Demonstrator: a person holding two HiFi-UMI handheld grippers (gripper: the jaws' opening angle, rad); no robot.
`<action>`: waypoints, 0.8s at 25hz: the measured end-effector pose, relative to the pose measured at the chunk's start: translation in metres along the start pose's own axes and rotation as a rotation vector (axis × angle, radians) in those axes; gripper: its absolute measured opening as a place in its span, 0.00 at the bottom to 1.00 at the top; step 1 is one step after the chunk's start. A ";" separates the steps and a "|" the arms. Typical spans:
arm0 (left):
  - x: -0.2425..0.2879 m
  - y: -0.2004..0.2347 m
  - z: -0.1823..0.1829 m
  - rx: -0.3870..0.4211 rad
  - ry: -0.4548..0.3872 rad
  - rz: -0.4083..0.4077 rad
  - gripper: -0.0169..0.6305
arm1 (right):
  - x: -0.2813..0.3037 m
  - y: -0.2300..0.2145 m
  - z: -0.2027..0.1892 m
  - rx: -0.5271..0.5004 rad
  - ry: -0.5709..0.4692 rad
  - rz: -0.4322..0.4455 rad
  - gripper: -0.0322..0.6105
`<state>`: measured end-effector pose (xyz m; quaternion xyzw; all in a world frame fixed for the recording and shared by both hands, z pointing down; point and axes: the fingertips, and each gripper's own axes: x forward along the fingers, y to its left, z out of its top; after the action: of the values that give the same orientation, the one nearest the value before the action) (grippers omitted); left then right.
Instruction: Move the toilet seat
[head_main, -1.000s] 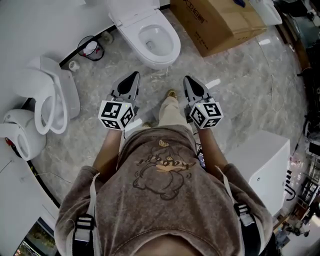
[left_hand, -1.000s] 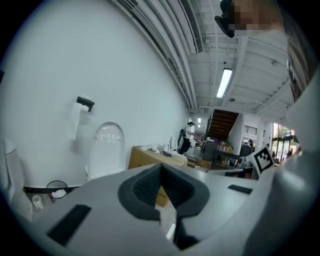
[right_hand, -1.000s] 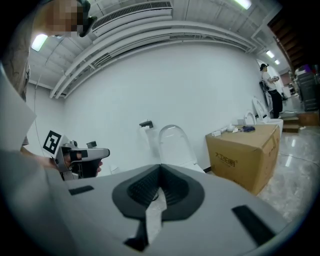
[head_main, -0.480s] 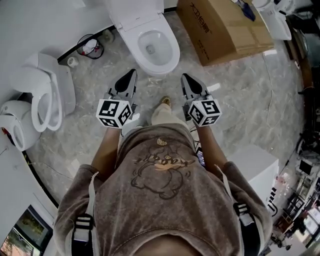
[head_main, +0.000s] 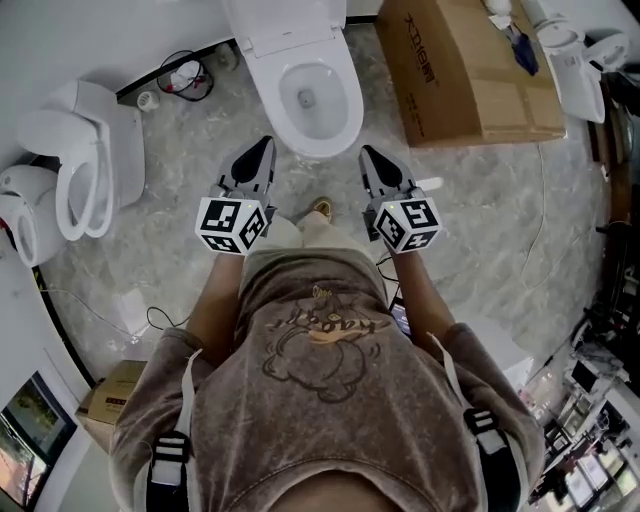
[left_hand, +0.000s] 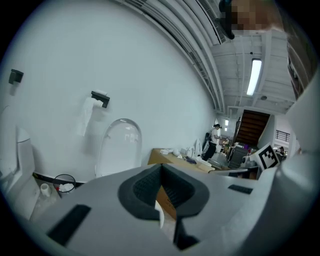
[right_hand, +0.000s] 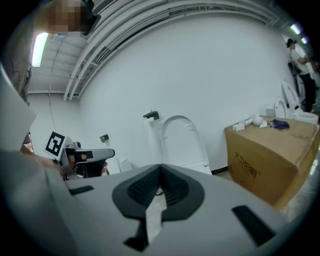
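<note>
A white toilet (head_main: 345, 115) stands at the top middle of the head view, its bowl uncovered. Its lid stands upright against the wall, seen as a tall arch in the left gripper view (left_hand: 120, 145) and in the right gripper view (right_hand: 182, 142); whether the seat ring is up with it I cannot tell. My left gripper (head_main: 262, 148) points at the bowl's left front, a short way off it. My right gripper (head_main: 368, 154) points at its right front. Both are shut with nothing in them (left_hand: 161, 167) (right_hand: 160, 169).
A big cardboard box (head_main: 470, 70) sits right of the toilet with small items on top. Another white toilet (head_main: 90, 170) stands at the left, and a wire bin (head_main: 180, 78) stands by the wall. A small box (head_main: 110, 395) and cables (head_main: 150, 318) lie at the lower left.
The view has swung left and forward, so the toilet now lies centred between the two grippers. Both grippers kept their pose and stayed shut.
</note>
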<state>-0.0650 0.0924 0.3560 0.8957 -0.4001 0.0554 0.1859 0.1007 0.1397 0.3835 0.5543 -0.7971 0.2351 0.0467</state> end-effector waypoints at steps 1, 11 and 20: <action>0.006 0.000 -0.001 -0.002 0.000 0.004 0.04 | 0.004 -0.004 -0.001 -0.003 0.007 0.009 0.05; 0.048 0.020 -0.018 -0.013 0.031 -0.021 0.04 | 0.055 -0.030 -0.019 -0.010 0.084 0.044 0.05; 0.096 0.062 -0.055 -0.020 0.059 -0.019 0.04 | 0.100 -0.065 -0.048 -0.021 0.133 0.005 0.05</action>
<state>-0.0433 0.0087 0.4488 0.8956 -0.3863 0.0759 0.2072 0.1128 0.0563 0.4809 0.5349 -0.7960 0.2631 0.1051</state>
